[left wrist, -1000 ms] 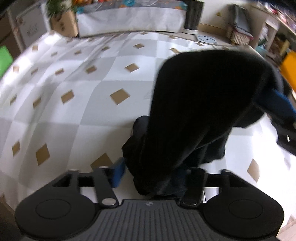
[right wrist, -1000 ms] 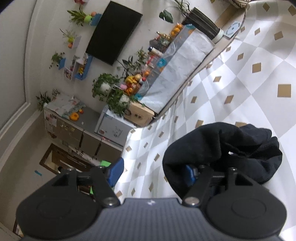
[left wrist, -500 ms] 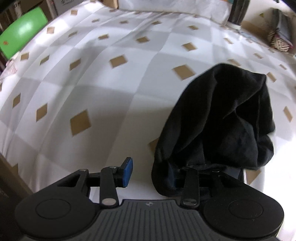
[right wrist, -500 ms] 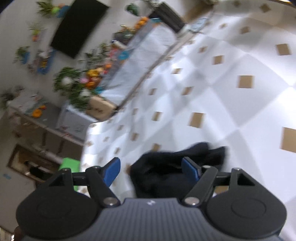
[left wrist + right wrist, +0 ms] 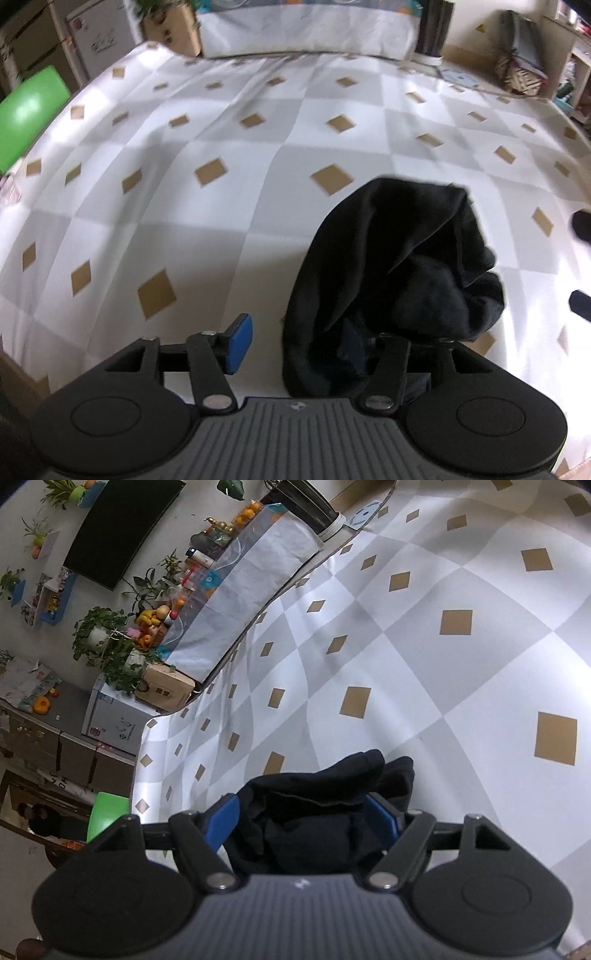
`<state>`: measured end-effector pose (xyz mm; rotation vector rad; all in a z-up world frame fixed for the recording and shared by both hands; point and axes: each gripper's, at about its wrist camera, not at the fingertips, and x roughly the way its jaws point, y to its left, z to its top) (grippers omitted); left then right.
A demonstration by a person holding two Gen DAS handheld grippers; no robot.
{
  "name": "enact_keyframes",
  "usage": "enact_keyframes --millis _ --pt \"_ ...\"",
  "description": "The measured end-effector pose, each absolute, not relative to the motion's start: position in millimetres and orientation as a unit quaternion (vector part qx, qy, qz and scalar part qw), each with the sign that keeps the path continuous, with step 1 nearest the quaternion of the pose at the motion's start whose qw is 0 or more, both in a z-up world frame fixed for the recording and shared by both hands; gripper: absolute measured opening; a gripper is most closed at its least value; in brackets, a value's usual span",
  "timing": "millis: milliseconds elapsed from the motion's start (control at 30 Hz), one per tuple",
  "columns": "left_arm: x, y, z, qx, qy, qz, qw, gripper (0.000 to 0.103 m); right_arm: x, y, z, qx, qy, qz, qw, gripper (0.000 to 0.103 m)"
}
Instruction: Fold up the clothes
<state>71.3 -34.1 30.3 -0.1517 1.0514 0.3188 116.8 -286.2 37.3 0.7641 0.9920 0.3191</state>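
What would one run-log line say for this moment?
task: fold clothes | black fabric garment: bunched on checked tablecloth | left gripper: jaws just opening | right gripper: jaws around garment

Bright daylight – glare whitens the patterned cloth at right; fisheye-bent edges, slight motion blur.

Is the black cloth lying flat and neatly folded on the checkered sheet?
No, the black cloth sits in a crumpled, bunched heap on the checkered sheet, with loose folds sticking up.
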Motion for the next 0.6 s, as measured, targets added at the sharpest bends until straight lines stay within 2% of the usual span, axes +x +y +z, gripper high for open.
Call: enact_keyframes --millis 133,167,267,367,600 --pt "86 -40 41 -0.034 0.49 0.144 0.859 0.062 119 -284 34 0.351 0.469 0.15 0.796 0.075" --pt "90 -41 43 -0.025 0.489 0.139 0.861 0.066 120 -282 33 0.348 0.473 0.151 0.795 0.075" --pt "103 -43 46 0.004 0.485 0.132 0.864 0.069 123 -277 26 0.341 0.488 0.146 0.79 0.076" --pt "116 -47 45 0.026 0.486 0.119 0.866 0.076 126 -273 19 0.342 0.498 0.139 0.785 0.076" --pt "135 -60 36 0.062 0.49 0.119 0.861 0.076 128 -269 12 0.339 0.506 0.137 0.781 0.076"
